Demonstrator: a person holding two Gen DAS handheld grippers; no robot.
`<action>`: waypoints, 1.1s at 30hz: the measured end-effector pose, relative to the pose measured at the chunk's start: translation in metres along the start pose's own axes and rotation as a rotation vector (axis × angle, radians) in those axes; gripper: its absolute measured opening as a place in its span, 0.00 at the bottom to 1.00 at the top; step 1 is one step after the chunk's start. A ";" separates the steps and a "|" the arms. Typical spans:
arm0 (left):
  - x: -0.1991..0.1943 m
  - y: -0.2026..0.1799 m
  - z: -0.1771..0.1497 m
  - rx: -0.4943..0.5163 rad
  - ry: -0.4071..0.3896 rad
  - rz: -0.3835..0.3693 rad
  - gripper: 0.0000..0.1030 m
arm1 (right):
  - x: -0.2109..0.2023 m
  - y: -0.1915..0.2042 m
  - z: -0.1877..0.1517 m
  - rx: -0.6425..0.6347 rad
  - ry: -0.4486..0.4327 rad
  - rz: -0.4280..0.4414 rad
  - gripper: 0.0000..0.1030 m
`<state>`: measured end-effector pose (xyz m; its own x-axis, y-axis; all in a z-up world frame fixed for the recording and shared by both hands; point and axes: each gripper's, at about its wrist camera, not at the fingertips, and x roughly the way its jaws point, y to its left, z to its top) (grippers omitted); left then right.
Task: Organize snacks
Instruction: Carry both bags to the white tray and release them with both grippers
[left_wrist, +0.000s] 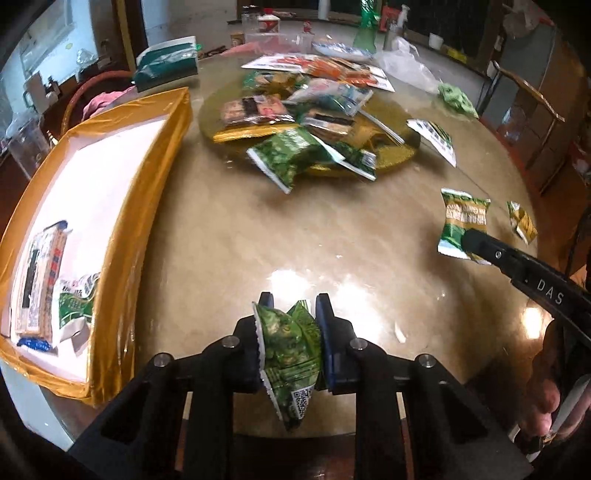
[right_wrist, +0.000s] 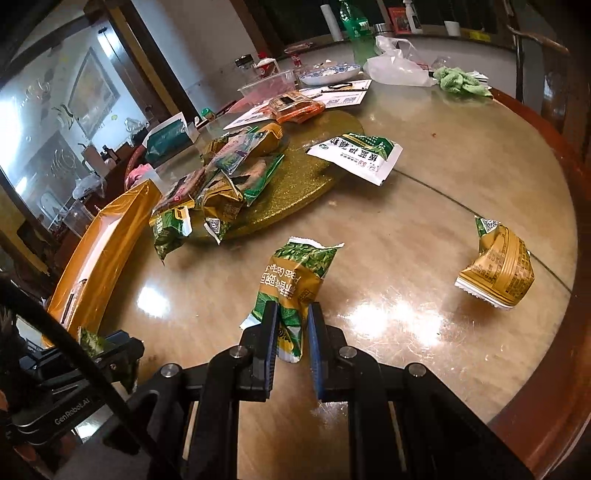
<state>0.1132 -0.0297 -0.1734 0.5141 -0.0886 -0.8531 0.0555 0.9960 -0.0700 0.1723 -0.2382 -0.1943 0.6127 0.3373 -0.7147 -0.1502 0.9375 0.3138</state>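
Note:
My left gripper (left_wrist: 294, 301) is shut on a crumpled green snack packet (left_wrist: 291, 343), held above the glossy table near its front edge. To its left stands a gold-rimmed box (left_wrist: 122, 221) with a white inside, holding a striped packet (left_wrist: 40, 280) and a green one (left_wrist: 75, 306). My right gripper (right_wrist: 292, 308) is shut on the lower end of a green-and-gold pea packet (right_wrist: 299, 273), which stands up over the table. A heap of snack packets (left_wrist: 295, 122) lies on the gold turntable (right_wrist: 306, 177). Another gold packet (right_wrist: 498, 273) lies loose at the right.
A white-and-green sachet (right_wrist: 354, 155) overhangs the turntable's edge. At the far side stand a green bottle (right_wrist: 354, 26), a white plastic bag (right_wrist: 399, 66), a blue-patterned plate (right_wrist: 328, 74) and a green cloth (right_wrist: 458, 81). The table's wooden rim (right_wrist: 554, 332) curves along the right.

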 end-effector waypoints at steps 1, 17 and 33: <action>-0.001 0.002 0.000 -0.011 -0.001 -0.008 0.24 | 0.000 0.000 0.000 -0.005 -0.001 -0.001 0.14; -0.030 0.022 -0.010 -0.062 -0.076 -0.140 0.24 | -0.008 0.005 -0.005 -0.012 -0.046 -0.065 0.13; -0.080 0.089 0.010 -0.226 -0.201 -0.125 0.24 | -0.018 0.036 -0.009 -0.059 -0.040 0.073 0.12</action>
<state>0.0856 0.0655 -0.1063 0.6756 -0.1887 -0.7127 -0.0508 0.9525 -0.3003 0.1487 -0.2099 -0.1762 0.6287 0.4028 -0.6652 -0.2408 0.9142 0.3260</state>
